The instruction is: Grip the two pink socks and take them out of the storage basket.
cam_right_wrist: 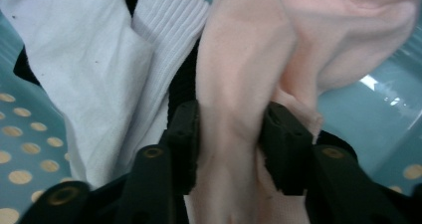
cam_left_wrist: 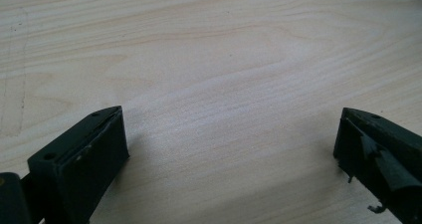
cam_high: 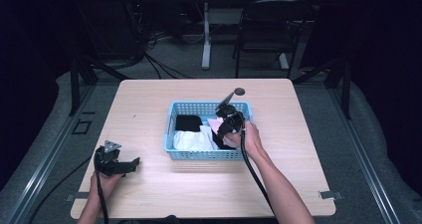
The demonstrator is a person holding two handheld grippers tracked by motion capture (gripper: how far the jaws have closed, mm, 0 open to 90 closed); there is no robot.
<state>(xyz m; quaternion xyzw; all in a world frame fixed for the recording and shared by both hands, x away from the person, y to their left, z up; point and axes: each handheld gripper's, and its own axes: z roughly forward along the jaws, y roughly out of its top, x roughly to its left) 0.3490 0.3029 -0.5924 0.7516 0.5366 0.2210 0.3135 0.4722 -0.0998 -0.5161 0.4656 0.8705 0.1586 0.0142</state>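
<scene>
A light blue plastic basket (cam_high: 171, 127) stands at the middle of the wooden table and holds white (cam_high: 191, 140), black (cam_high: 188, 122) and pale pink cloth (cam_high: 215, 122). My right gripper (cam_high: 225, 127) reaches into the basket's right half. In the right gripper view its jaws are shut on a fold of the pale pink cloth (cam_right_wrist: 234, 109), with white ribbed cloth (cam_right_wrist: 124, 74) lying to the left. My left gripper (cam_high: 130, 163) rests low over the table near the front left, open, with bare wood (cam_left_wrist: 224, 94) between its two fingers (cam_left_wrist: 84, 154).
A small dark round grommet (cam_high: 239, 91) sits in the table behind the basket. A black chair (cam_high: 271, 30) and a white table leg (cam_high: 206, 45) stand beyond the far edge. Bare tabletop (cam_high: 149, 99) lies left of the basket.
</scene>
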